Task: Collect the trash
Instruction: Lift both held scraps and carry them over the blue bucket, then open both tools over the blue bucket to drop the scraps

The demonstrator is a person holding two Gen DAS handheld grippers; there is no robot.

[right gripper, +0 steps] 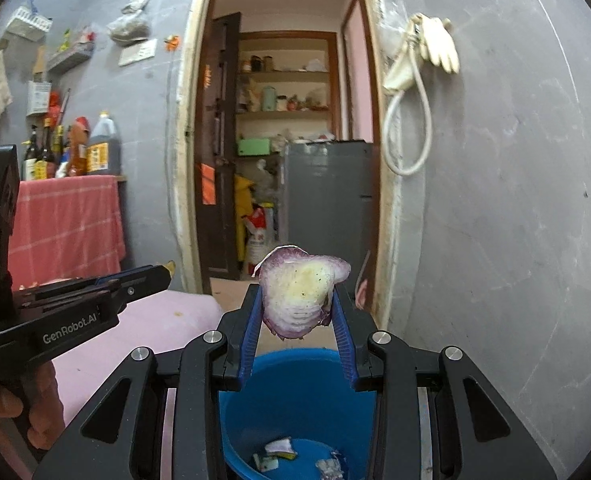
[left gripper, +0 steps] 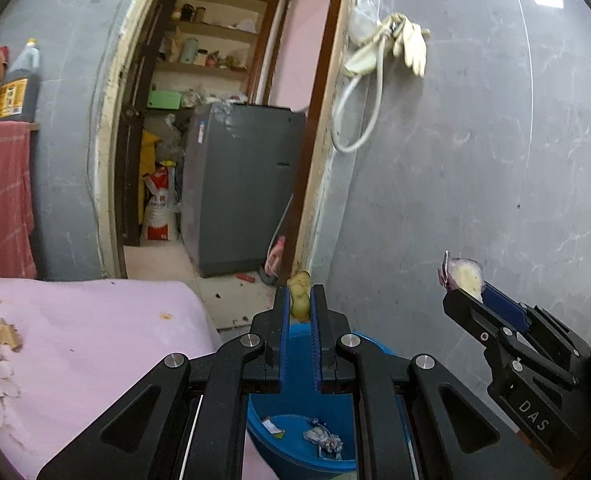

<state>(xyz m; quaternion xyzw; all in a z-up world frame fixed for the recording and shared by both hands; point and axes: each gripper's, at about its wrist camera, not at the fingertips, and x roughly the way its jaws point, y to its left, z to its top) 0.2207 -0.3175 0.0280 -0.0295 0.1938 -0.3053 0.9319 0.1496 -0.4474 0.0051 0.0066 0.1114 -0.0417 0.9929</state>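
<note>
The left gripper [left gripper: 300, 300] pinches a yellowish scrap [left gripper: 298, 294]; the right gripper [right gripper: 297, 304] clamps an onion piece [right gripper: 301, 294]. The blue bin [right gripper: 295, 400] sits just below and ahead of both, the right more squarely over it.

A grey washing machine [left gripper: 247, 188] is seen through the open doorway [right gripper: 287, 128] below cluttered wooden shelves [right gripper: 285, 92], pale rubber gloves [left gripper: 409, 42] are hung on the grey wall beside a looped white hose [left gripper: 355, 116], and a red checked cloth [right gripper: 65, 224] is draped beneath sauce bottles [right gripper: 75, 148]
</note>
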